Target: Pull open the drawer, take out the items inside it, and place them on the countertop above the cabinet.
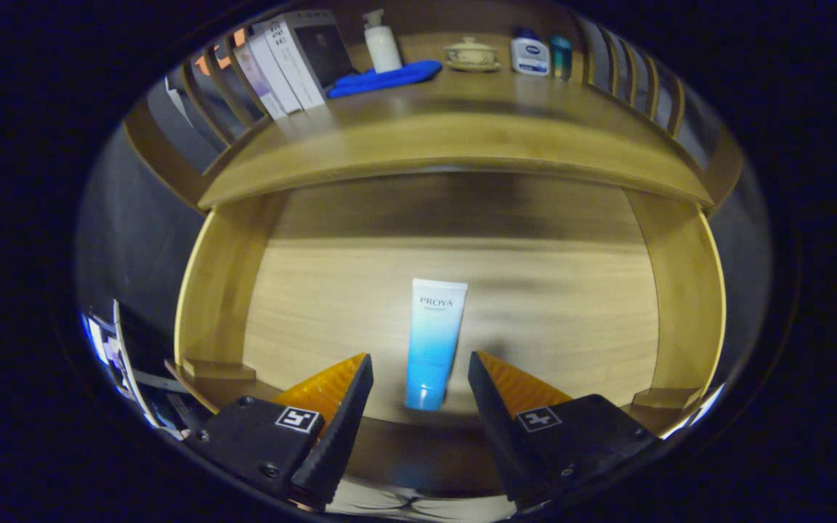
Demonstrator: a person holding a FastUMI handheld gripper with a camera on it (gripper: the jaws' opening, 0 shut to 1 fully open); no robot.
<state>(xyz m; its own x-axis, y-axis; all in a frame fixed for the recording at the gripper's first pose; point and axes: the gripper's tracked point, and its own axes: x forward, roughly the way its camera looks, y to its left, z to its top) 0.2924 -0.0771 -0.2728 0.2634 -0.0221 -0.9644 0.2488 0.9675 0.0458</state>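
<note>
Smooth plastic on that tube (433, 341), so the main risk as I judge it: a soft, slick, rounded body lying flat on the drawer (571, 319) floor can squirt sideways or roll if the fingers close off-centre or only catch its upper curve. Pinching too near the cap end could also let the wide end droop on the lift & clip the countertop (462, 138) edge, which overhangs the back of the drawer. A 2nd hazard up top: the counter already carries a blue cloth (386, 78), books (291, 62), a pump bottle (381, 43), a lidded bowl (471, 54) & 2 small containers (538, 54), so the free patch for setdown is toward the front edge.

Gripper (418, 374) stands w/ fingers spread apart, holding nothing. Relative to the tube: fingertips sit either side of its cap end, not touching it; the tube runs straight away from them, lengthwise, wide end toward the drawer's back. It's the 1 item I can see in the drawer, roughly mid-floor, well apart from both side walls.
</note>
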